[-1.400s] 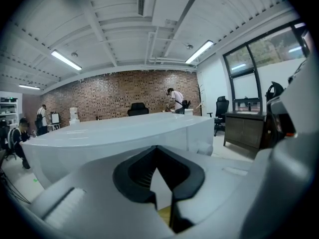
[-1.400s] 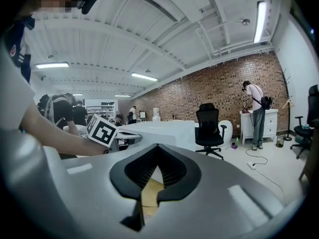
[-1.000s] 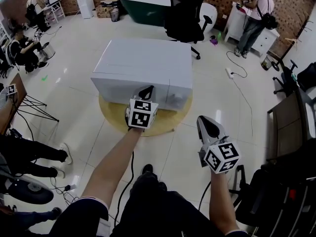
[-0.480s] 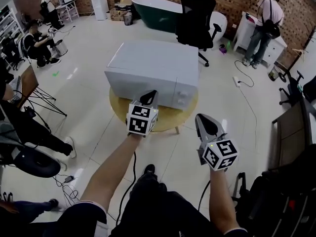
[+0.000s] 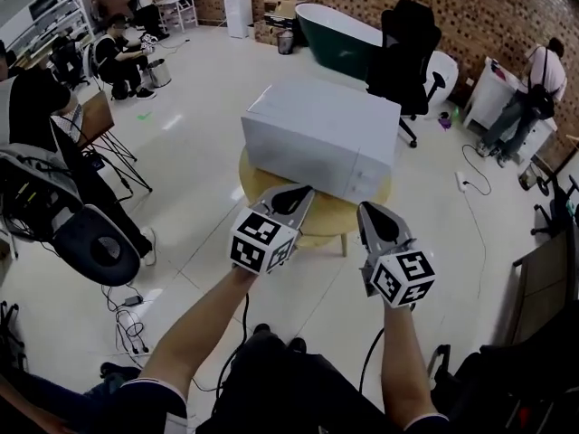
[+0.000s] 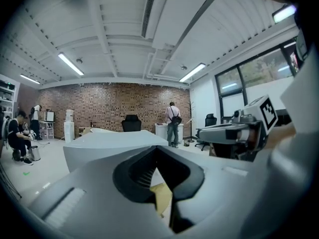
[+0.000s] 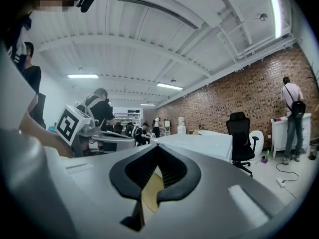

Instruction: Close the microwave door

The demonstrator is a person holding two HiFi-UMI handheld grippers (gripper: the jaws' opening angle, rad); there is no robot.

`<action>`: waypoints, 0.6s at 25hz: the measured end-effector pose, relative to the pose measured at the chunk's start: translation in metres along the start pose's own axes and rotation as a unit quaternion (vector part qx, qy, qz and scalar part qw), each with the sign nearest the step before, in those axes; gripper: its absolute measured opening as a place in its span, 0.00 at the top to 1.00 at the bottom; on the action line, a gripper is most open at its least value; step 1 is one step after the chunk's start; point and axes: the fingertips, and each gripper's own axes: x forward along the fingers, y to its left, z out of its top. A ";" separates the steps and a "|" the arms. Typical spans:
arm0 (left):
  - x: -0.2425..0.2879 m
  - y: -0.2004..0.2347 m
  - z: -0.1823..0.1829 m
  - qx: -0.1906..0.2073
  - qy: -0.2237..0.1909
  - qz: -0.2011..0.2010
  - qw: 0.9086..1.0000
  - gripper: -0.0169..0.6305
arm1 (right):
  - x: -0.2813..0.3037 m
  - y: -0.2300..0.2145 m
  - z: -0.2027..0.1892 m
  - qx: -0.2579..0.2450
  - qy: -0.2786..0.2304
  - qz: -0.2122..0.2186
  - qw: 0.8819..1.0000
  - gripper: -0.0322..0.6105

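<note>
Brick walls, a tiled floor and scattered office chairs surround a small round wooden bench (image 5: 336, 217). The microwave (image 5: 321, 138) sits across its middle and leaves only the near edge bare. Its door looks flush with the front already (no gap shows from the head view), so what remains is probably a check. If a firmer seat is wanted, press the door's free edge beside the control panel straight inward, gently enough that the microwave does not slide toward the far edge. The left gripper (image 5: 303, 192) is clenched, jaws together with nothing between them. The right gripper (image 5: 369, 209) is likewise clenched and empty. Both hang over the near edge, apart from the door.
</note>
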 end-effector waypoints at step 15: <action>-0.042 0.012 0.022 -0.003 -0.026 -0.007 1.000 0.95 | 0.024 0.051 0.026 -0.033 -0.012 0.027 0.999 0.95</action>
